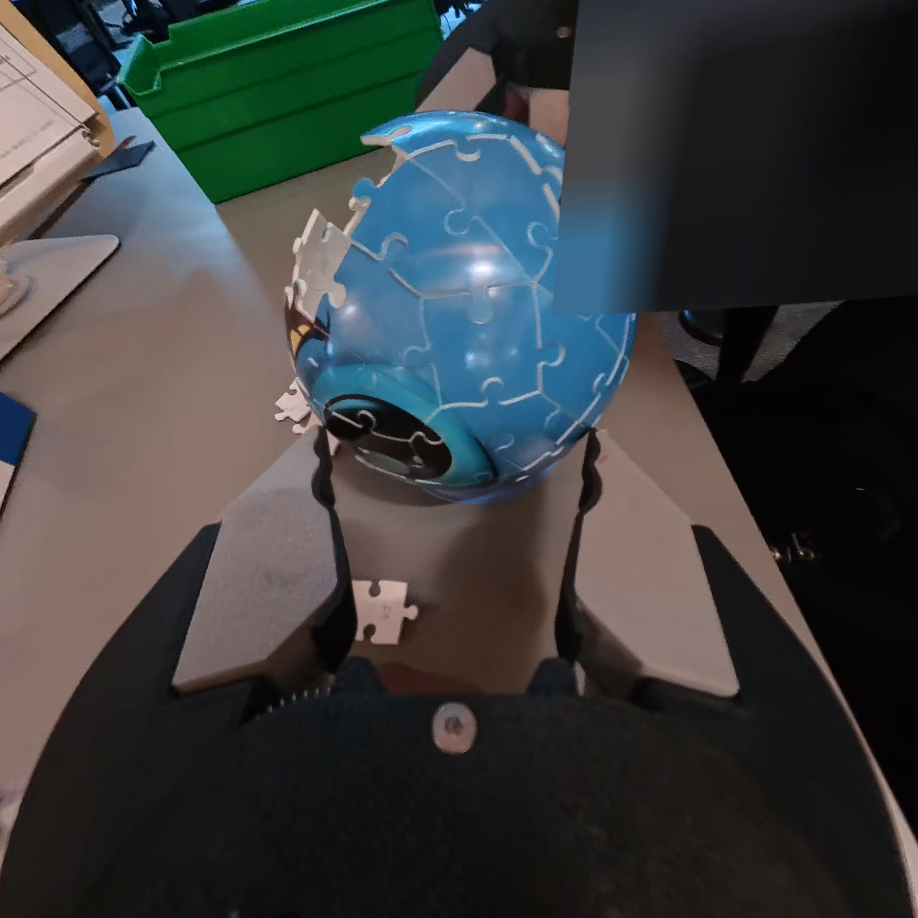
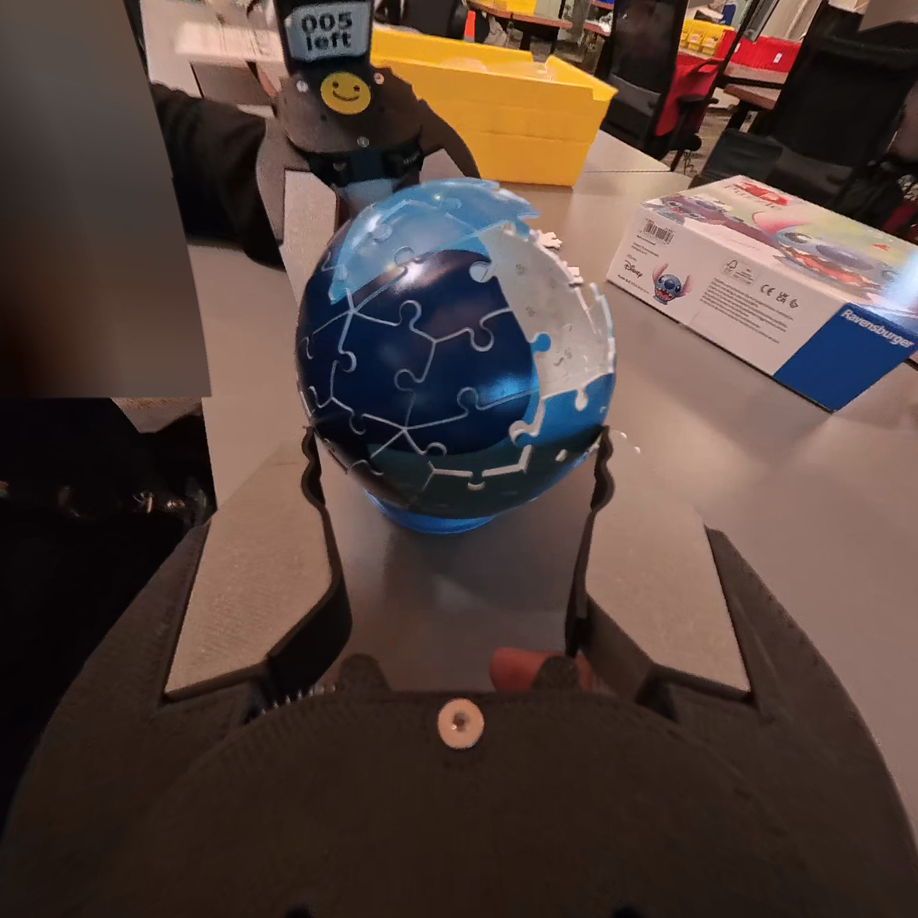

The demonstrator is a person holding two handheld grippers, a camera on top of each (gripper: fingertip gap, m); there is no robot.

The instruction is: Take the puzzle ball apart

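Note:
The blue puzzle ball [image 1: 472, 308] stands on a blue ring stand [image 1: 497, 489] on the grey table. Part of its shell is gone on one side, and white backs of pieces [image 1: 318, 263] stick out at the broken edge. My left gripper [image 1: 456, 447] is open, its fingertips flanking the ball's lower part. In the right wrist view the ball [image 2: 407, 357] shows dark blue pieces and an opening with the white inner shell [image 2: 551, 308]. My right gripper [image 2: 457, 447] is open, with its tips on either side of the ball's base. The left gripper [image 2: 347, 124] shows beyond the ball.
A loose white piece [image 1: 382, 613] lies between my left fingers, and others [image 1: 293, 405] lie beside the ball. A green bin [image 1: 278, 89] stands behind. The puzzle box [image 2: 765, 288] lies to the right and a yellow bin [image 2: 497, 109] at the back. The table edge [image 1: 695, 397] is close. Left tips to right tips: about 7 cm. The loose white piece [image 1: 382, 613] lies around 8 cm away from my left fingertips.

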